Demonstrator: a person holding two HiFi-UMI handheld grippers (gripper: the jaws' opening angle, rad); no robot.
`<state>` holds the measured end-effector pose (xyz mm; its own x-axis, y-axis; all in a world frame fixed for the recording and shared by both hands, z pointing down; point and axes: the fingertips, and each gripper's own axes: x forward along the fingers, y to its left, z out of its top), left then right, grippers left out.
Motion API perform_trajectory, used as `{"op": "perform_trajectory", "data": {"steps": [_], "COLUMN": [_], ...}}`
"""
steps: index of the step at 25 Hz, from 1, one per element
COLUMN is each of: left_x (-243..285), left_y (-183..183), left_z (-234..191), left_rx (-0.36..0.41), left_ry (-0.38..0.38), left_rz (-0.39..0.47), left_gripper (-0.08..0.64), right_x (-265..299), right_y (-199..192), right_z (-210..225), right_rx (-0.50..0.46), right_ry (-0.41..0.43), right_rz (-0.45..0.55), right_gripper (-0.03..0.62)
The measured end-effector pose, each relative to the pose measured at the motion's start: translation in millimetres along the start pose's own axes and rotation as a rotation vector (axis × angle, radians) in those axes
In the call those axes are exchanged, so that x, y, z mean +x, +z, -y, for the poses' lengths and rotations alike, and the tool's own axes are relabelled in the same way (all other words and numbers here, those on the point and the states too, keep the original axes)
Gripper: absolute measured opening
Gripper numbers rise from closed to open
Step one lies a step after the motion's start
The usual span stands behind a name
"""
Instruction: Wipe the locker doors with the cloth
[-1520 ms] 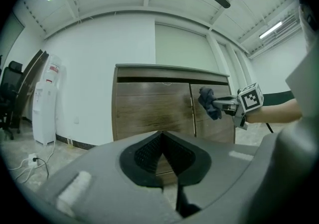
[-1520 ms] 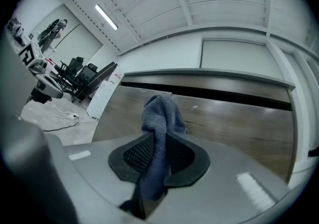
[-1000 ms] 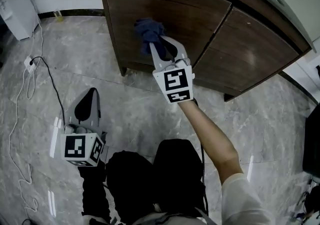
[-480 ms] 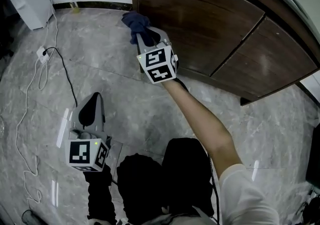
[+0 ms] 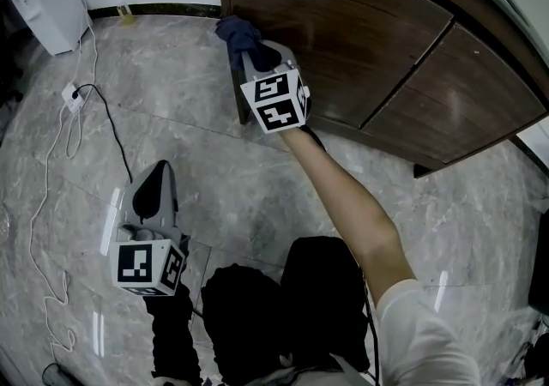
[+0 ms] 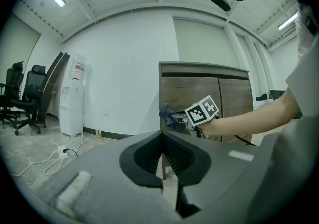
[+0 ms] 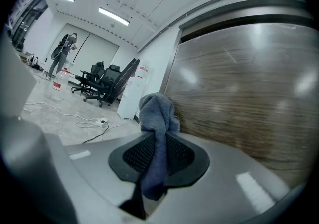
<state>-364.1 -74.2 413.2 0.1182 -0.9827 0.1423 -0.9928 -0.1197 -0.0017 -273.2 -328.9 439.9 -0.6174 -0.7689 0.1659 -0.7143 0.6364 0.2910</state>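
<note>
Blue cloth [image 5: 236, 33] clamped in right gripper [image 5: 254, 57] at locker door [image 5: 343, 41]; left gripper [image 6: 162, 143] clenched empty.

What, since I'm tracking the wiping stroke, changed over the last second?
The right hand-held gripper swept the cloth left across the locker door to its left edge. It stayed shut on the cloth; the left hand-held gripper stayed low, shut and empty.

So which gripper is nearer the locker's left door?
Right. The right gripper holds the cloth at the left door's outer edge; the left gripper sits low over the floor, well back from it.
</note>
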Motion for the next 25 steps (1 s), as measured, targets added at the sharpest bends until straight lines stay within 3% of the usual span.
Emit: {"op": "perform_trajectory", "data": {"steps": [25], "left_x": [21], "left_y": [15], "left_z": [69], "left_rx": [0.043], "left_ry": [-0.089], "left_rz": [0.020], "left_gripper": [0.002], "right_x": [-112], "right_y": [-36], "right_z": [107], "right_rx": [-0.009], "right_ry": [-0.157], "right_rz": [0.001], "right_gripper": [0.069]}}
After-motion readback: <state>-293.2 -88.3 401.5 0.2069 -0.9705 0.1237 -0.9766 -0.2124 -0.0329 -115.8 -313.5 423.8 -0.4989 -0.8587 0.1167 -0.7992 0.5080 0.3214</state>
